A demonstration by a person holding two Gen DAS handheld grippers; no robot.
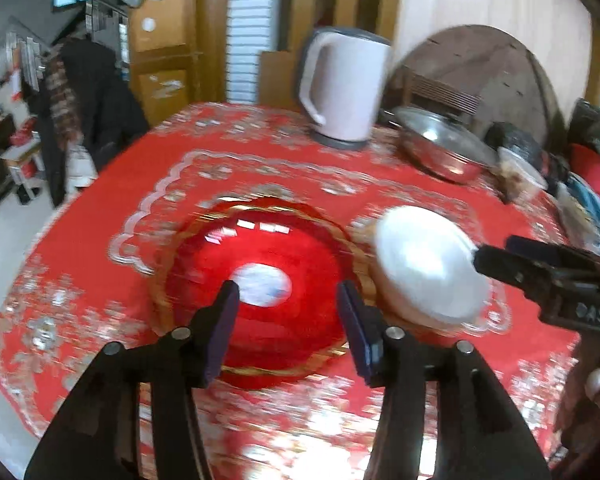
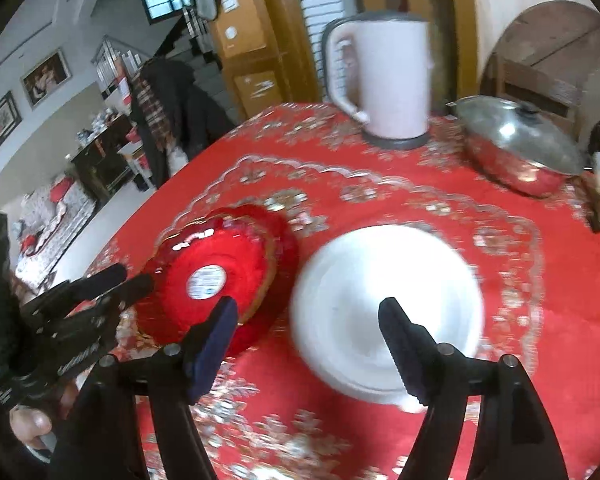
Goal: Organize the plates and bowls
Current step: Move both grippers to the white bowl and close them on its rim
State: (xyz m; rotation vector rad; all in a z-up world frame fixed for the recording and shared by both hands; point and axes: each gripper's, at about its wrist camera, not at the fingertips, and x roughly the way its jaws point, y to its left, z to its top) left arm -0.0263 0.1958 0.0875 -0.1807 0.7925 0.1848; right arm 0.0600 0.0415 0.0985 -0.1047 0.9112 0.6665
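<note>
A red bowl (image 1: 268, 280) with a gold rim and a white sticker lies upside down on the red tablecloth. A white bowl (image 1: 428, 264) sits just to its right. My left gripper (image 1: 290, 292) is open, hovering over the red bowl's near side. In the right wrist view the red bowl (image 2: 216, 276) is at the left and the white bowl (image 2: 380, 304) is in the middle. My right gripper (image 2: 308, 312) is open, its fingers straddling the white bowl's near left rim. The left gripper (image 2: 136, 280) shows there at the red bowl's left edge.
A white electric kettle (image 1: 348, 88) stands at the back of the table. A lidded steel pan (image 1: 444, 148) sits to its right, with bags and containers (image 1: 540, 168) at the far right edge. The table's left edge drops to the floor.
</note>
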